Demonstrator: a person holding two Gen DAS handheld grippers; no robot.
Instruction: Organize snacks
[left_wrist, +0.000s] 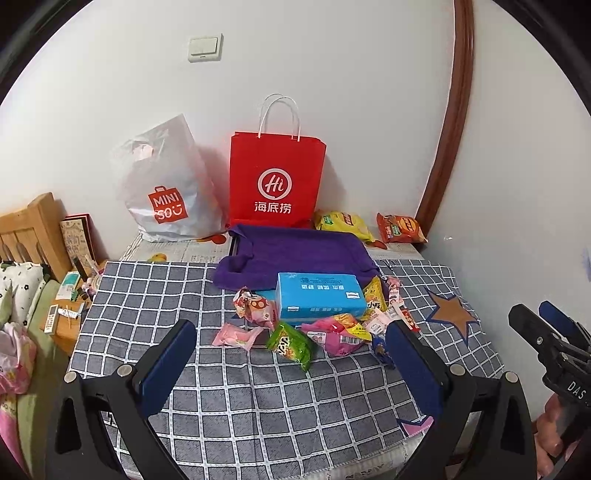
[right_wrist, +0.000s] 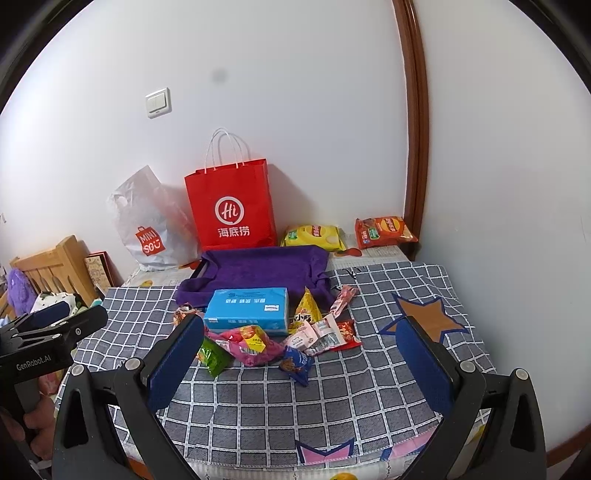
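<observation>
Both hand-held grippers, left (left_wrist: 291, 354) and right (right_wrist: 301, 350), hung wide open w/ nothing held, above the checked table (left_wrist: 221, 406). Small snack packets (left_wrist: 295, 332) lay heaped in front of a blue tissue box (left_wrist: 319, 297); two chip bags (right_wrist: 314, 236) sat at the back by a red paper bag (left_wrist: 275, 181).

- Soft, even indoor light is filling both views.
- The red paper bag (left_wrist: 275, 181) is casting a faint shadow rightward onto the wall (left_wrist: 369, 92).
- Fisheye distortion is bending the edges; corners are going black.
</observation>
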